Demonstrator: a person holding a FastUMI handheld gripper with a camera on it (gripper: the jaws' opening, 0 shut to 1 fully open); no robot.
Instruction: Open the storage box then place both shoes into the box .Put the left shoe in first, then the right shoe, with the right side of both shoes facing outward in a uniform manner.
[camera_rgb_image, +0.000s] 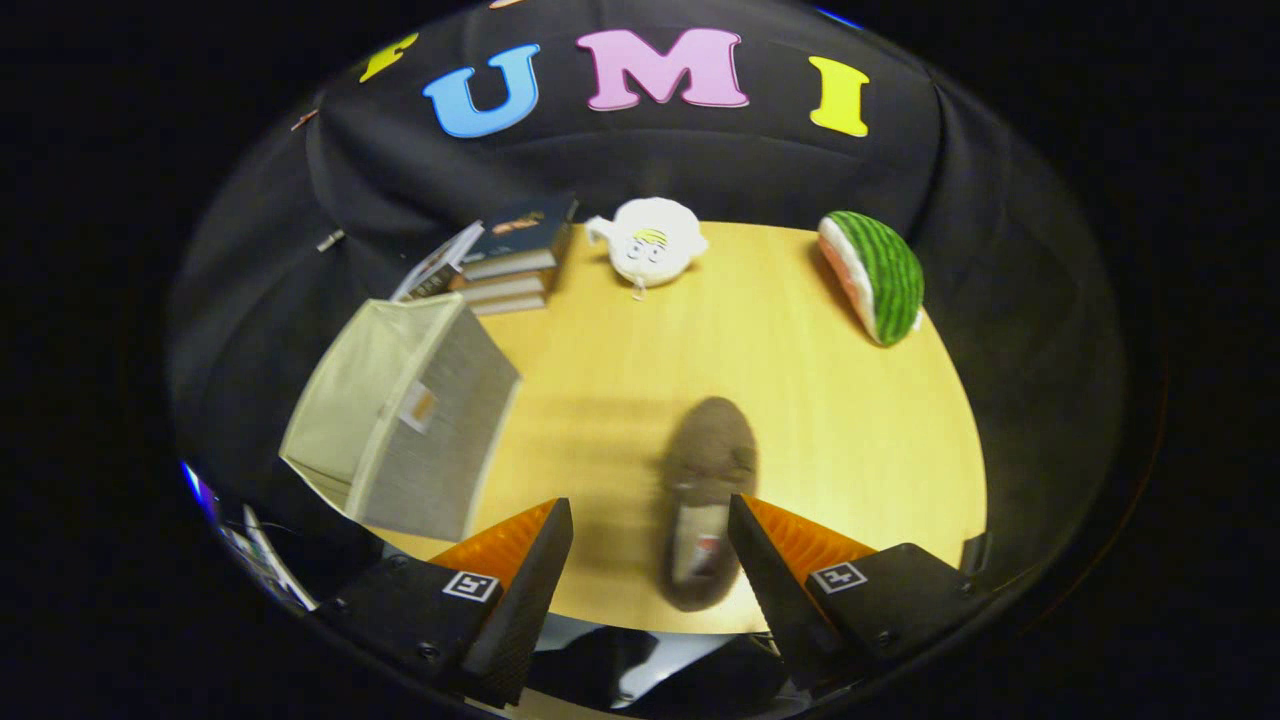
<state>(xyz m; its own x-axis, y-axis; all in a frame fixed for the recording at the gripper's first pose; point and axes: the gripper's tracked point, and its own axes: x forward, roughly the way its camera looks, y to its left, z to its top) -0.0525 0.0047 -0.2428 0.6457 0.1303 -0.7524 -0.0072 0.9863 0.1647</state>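
Note:
A brown slipper-style shoe (705, 495) lies on the wooden table (800, 400), toe pointing away from me, heel near the front edge. My gripper (650, 525) hangs above the table's front edge with its jaws wide apart and nothing between them. The shoe's heel sits just inside the right finger (790, 560). A grey fabric storage box (405, 425) stands ahead of the left finger (515, 570) at the table's left edge, with a pale flap or side toward the left. I cannot tell whether the box is open. A single shoe is in sight.
A stack of books (510, 260) sits at the back left behind the box. A white round plush toy (652, 240) rests at the back centre, and a watermelon-slice plush (875, 275) lies at the back right.

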